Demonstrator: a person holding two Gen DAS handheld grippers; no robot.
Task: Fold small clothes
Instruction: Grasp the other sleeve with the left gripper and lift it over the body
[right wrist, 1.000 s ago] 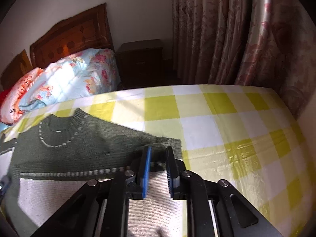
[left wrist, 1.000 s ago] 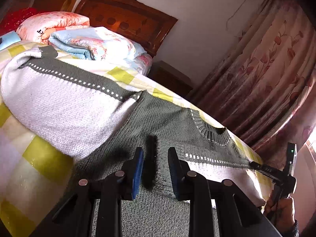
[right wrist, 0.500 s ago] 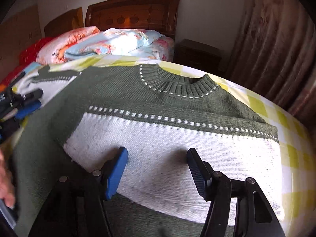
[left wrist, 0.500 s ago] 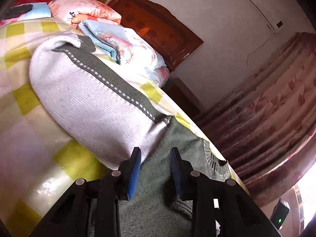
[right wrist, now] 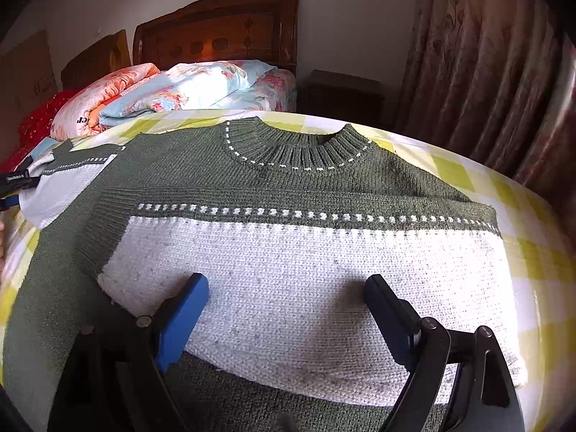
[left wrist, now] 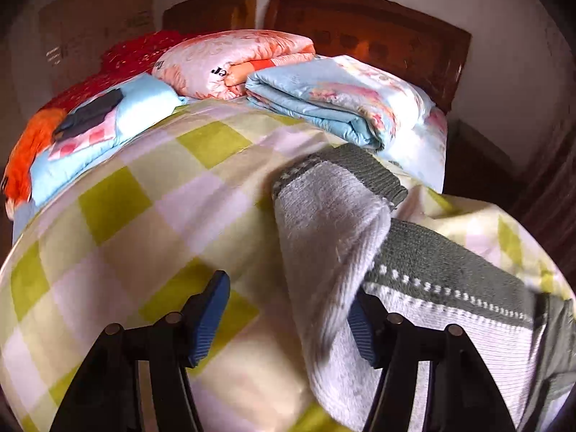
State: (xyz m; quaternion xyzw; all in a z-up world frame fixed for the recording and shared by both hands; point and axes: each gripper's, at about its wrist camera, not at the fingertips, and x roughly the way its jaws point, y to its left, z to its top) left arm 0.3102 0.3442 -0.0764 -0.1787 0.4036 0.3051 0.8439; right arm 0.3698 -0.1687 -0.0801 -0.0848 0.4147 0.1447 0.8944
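A green and white knit sweater (right wrist: 288, 187) lies flat, front up, on the yellow-checked bed sheet (left wrist: 118, 208). Its left sleeve (left wrist: 331, 223), white with a green cuff, stretches away from me in the left wrist view. My left gripper (left wrist: 288, 324) is over that sleeve with its jaws opening. The sleeve runs between the fingers and lies against the right pad (left wrist: 360, 327), and the left pad is clear of it. My right gripper (right wrist: 285, 282) stands wide open just above the sweater's white chest band, holding nothing. The right wrist view also shows the left gripper (right wrist: 14, 183) at the sleeve (right wrist: 64, 183).
Folded quilts, one pink (left wrist: 234, 57) and one blue floral (left wrist: 342, 97), sit at the head of the bed before a wooden headboard (right wrist: 216, 32). A dark nightstand (right wrist: 342, 93) and patterned curtains (right wrist: 486, 72) stand to the right. Red bedding (left wrist: 133, 54) lies at the far left.
My left gripper swung left from the sweater's body to the sleeve and its jaws widened. My right gripper moved from the sweater's right edge to above the chest and opened wide.
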